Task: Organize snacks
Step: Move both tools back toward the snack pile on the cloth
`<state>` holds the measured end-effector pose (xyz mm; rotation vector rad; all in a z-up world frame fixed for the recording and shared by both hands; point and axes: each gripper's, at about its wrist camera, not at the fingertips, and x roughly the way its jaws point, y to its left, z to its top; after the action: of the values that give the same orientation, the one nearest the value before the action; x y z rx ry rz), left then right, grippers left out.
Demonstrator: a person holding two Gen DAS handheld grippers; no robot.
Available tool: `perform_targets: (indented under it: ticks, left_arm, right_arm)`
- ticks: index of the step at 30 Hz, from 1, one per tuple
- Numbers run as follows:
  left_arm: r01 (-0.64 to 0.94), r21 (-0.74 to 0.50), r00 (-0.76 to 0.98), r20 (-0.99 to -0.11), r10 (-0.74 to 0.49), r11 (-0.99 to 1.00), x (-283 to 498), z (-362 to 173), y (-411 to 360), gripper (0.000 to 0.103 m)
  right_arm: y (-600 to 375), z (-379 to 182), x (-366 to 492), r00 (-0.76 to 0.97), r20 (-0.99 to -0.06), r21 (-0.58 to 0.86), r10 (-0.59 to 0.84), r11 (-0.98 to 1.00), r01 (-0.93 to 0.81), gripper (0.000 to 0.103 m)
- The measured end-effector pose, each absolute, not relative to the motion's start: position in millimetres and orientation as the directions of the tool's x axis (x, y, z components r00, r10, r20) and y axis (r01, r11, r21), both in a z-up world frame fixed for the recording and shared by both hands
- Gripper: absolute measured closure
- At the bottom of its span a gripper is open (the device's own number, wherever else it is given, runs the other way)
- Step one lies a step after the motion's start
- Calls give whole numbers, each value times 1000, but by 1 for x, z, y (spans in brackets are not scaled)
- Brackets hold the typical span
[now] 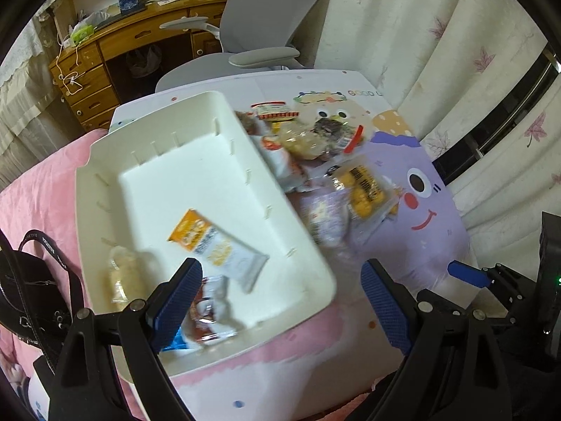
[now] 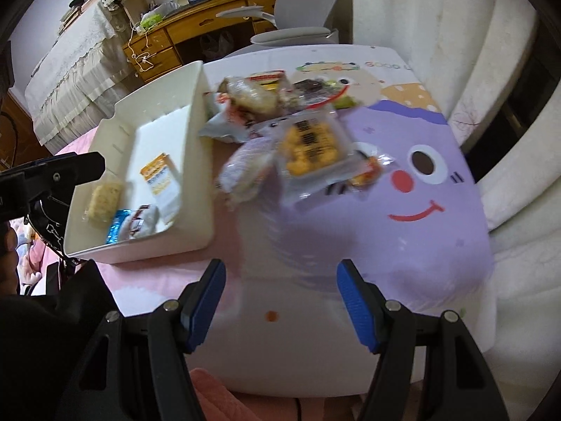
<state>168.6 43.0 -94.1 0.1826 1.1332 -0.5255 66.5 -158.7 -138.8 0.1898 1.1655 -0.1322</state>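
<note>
Left hand-held gripper [image 1: 280,301] jaws wide, empty, over near rim of bin [image 1: 298,210]; right hand-held gripper [image 2: 280,301] wide, empty, above surface [image 2: 438,245]; three snacks in bin; snack pile [image 2: 280,129] beside it.

White bin [image 1: 280,189]; orange-white packet [image 1: 214,245]; purple cartoon-face table [image 2: 438,231]; blue-padded black left tool [image 1: 280,291].

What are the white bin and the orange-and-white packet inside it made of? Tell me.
The white bin looks like moulded plastic, matte: one-piece rounded rim with slotted ribs along the walls. The orange-and-white packet looks like printed plastic film, slightly glossy, with flat sealed ends, though blur leaves that open.
</note>
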Motion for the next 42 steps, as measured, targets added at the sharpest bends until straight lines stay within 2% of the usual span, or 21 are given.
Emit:
perform_targets:
  ticks: [20,30,42]
  left_arm:
    - [270,-200,249,-930,-269,942,179,-118,-68,12]
    - [236,-137,176,-968,-181,962,207,-132,-97,12]
    - [206,-155,53,-984,-169,966,261,-175,-124,12]
  right_arm:
    - [-282,-143,68,376,-926,53,38,998,29,36]
    - [-294,-157,83,393,-917,58,63,998,-24,30]
    - [-278,-184,117,453,-891,-33,15,995,-99,30]
